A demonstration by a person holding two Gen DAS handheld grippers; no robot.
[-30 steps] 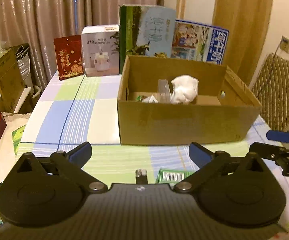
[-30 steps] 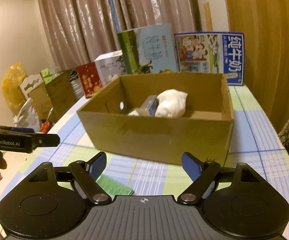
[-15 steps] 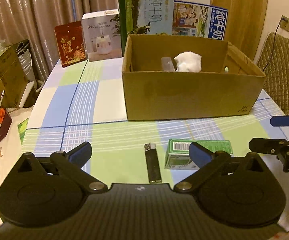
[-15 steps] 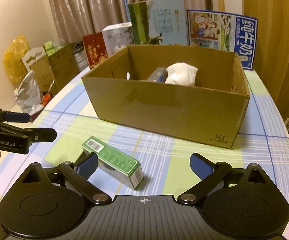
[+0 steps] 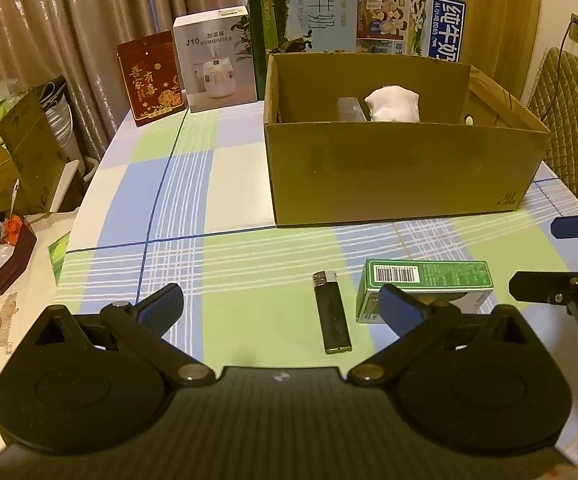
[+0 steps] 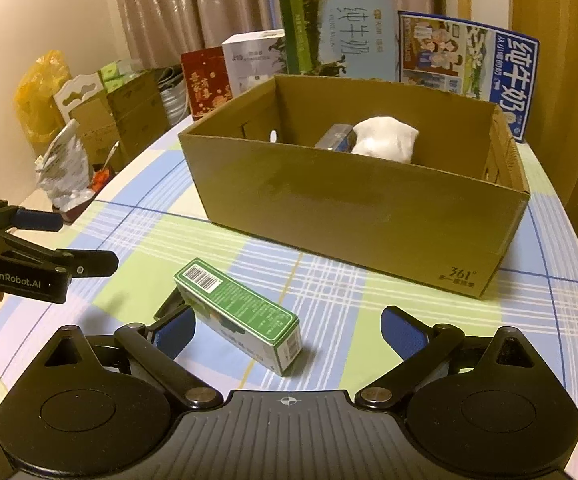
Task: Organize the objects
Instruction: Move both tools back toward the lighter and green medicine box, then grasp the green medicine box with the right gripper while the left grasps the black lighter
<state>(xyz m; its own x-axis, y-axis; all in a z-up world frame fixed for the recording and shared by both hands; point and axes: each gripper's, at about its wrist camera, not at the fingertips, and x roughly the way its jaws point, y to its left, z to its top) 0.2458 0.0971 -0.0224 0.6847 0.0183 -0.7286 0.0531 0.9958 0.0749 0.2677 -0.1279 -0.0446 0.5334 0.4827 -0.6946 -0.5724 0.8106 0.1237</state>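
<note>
The cardboard box (image 5: pixel 401 176) is set on the table (image 5: pixel 193 184). Inside it, a crumpled cloth (image 5: pixel 393 103) is lodged against the far wall, with a small packet (image 5: pixel 351 109) touching it on the left. Before the box, a lighter (image 5: pixel 331 317) is laid flat, and a carton (image 5: pixel 427 286) is placed just right of the lighter. Behind the box, two milk cartons (image 5: pixel 309 12) are stood upright; left of these a humidifier box (image 5: pixel 215 60) is found.

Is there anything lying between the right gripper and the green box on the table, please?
Nothing visible does. The right gripper is open, and the green box lies on the tablecloth just ahead of it, nearer its left finger. The lighter lies beyond the box.
</note>
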